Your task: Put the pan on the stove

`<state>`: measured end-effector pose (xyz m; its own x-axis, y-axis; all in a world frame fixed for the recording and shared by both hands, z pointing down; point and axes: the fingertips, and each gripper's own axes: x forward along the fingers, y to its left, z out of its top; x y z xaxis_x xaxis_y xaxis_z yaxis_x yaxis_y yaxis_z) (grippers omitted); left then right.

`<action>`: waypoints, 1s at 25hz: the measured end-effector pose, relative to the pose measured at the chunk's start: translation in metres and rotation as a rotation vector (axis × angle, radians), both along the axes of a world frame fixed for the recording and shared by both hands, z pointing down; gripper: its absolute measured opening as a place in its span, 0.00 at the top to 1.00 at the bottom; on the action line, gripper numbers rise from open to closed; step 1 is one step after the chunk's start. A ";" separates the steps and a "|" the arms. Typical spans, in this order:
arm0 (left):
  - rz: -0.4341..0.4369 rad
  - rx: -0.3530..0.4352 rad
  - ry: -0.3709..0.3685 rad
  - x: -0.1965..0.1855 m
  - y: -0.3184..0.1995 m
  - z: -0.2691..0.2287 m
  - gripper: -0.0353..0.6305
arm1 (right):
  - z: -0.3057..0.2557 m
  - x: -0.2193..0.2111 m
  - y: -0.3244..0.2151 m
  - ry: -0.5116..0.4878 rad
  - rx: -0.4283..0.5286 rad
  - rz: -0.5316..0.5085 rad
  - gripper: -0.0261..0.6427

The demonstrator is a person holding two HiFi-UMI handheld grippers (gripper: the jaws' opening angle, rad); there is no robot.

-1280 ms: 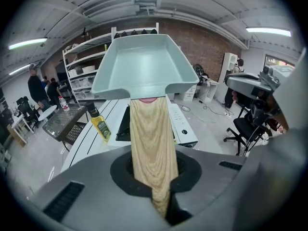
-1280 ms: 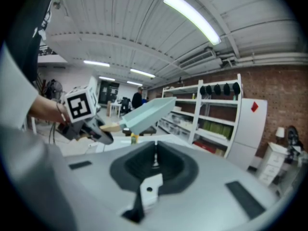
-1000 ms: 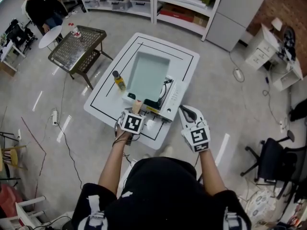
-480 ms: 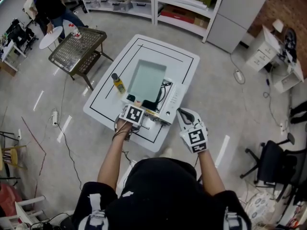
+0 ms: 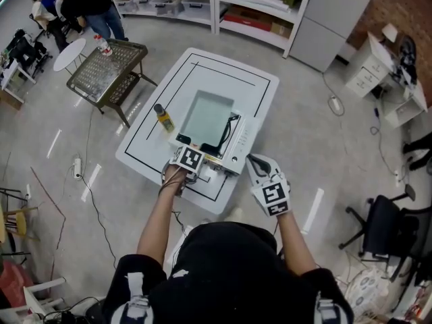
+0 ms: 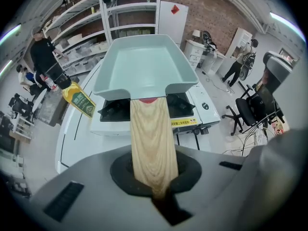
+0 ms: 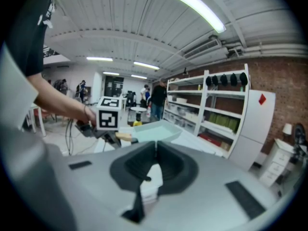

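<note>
My left gripper (image 6: pixel 150 179) is clamped on the wooden handle (image 6: pixel 150 138) of the pale green square pan (image 6: pixel 144 66). The pan sits out over the stove (image 6: pixel 195 107), with the handle reaching back off the stove's near side toward me. I cannot tell whether its base is resting on the black burner grate (image 6: pixel 115 110) or hanging just above it. My right gripper (image 7: pixel 155 148) has its jaws together on nothing and is held off to the right of the stove.

The main risk, as I judge it, is the long lever. I hold the pan only by the handle's end, so it could twist or droop in my pads and land tilted on the grate. If I let go while it is off centre toward the stove's near side, it may tip off toward me. Swinging left of the stove could knock over the oil bottle (image 6: pixel 77 97) standing there on the table (image 5: pixel 155 140). Pushing down hard might also shove the stove along it.
</note>
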<state>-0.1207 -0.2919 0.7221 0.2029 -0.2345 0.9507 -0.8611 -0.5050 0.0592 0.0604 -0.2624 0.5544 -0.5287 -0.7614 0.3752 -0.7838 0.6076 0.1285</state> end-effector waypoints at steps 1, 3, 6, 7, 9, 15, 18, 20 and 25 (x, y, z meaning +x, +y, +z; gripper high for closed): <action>-0.001 -0.008 -0.008 -0.001 0.001 0.002 0.88 | 0.001 0.000 0.001 0.000 -0.001 -0.001 0.91; 0.000 -0.013 -0.003 0.001 0.002 0.007 0.88 | 0.002 0.000 0.002 0.000 -0.002 -0.002 0.91; -0.002 -0.018 -0.017 -0.003 0.002 0.010 0.88 | 0.003 0.000 0.002 0.000 -0.005 -0.001 0.91; -0.001 -0.020 -0.027 -0.005 0.002 0.011 0.88 | 0.004 0.000 0.002 0.000 -0.006 0.000 0.91; 0.001 -0.032 -0.045 -0.007 0.003 0.013 0.88 | 0.005 0.001 0.001 -0.001 -0.008 0.001 0.91; 0.013 -0.050 -0.071 -0.011 0.004 0.018 0.88 | 0.008 0.002 0.000 0.005 -0.020 0.006 0.91; 0.013 -0.059 -0.073 -0.011 0.004 0.019 0.88 | 0.010 0.002 0.000 0.006 -0.023 0.006 0.91; 0.009 -0.079 -0.085 -0.013 0.006 0.020 0.88 | 0.012 0.002 -0.001 0.006 -0.026 0.008 0.91; 0.017 -0.087 -0.085 -0.012 0.003 0.017 0.88 | 0.015 0.000 0.000 0.002 -0.036 0.008 0.91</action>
<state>-0.1327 -0.2890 0.7393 0.1239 -0.1480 0.9812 -0.8563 -0.5156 0.0304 0.0606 -0.2624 0.5693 -0.5221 -0.7513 0.4037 -0.7882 0.6058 0.1080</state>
